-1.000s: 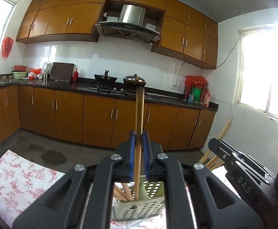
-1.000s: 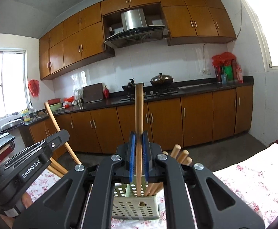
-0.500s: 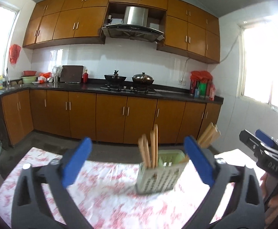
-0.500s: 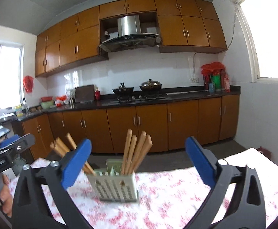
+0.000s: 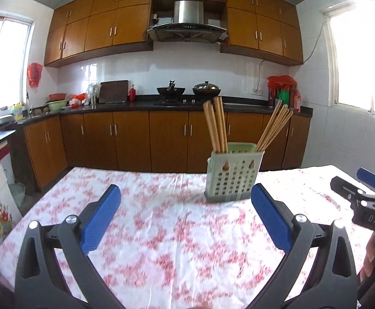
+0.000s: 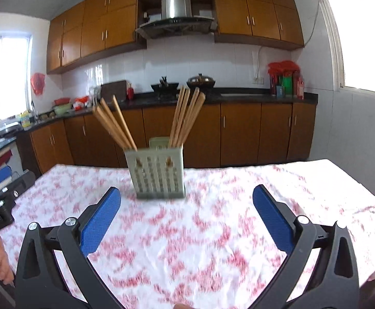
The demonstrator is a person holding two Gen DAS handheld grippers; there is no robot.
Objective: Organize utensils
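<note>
Claws nearest: left claw [image 5: 186, 215] and right claw [image 6: 186, 213] both spread, holding nothing. Beyond, on counter [image 5: 161, 231], caddy [image 5: 233, 173] holds chopsticks [image 5: 215, 128] upright, seemingly in two compartments, sorted for tidy storage.

tablecloth [image 5: 161, 231]: floral print smeared by motion blur in both views.
utensil holder [image 6: 157, 173]: blurred in the right wrist view; compartment walls inside not visible.
chopsticks [image 5: 215, 126]: lower ends hidden inside the holder; exact count unclear.
right gripper [image 5: 367, 195]: cut off by the frame edge in the left wrist view.
countertop items [image 5: 66, 100]: too small to identify.
</note>
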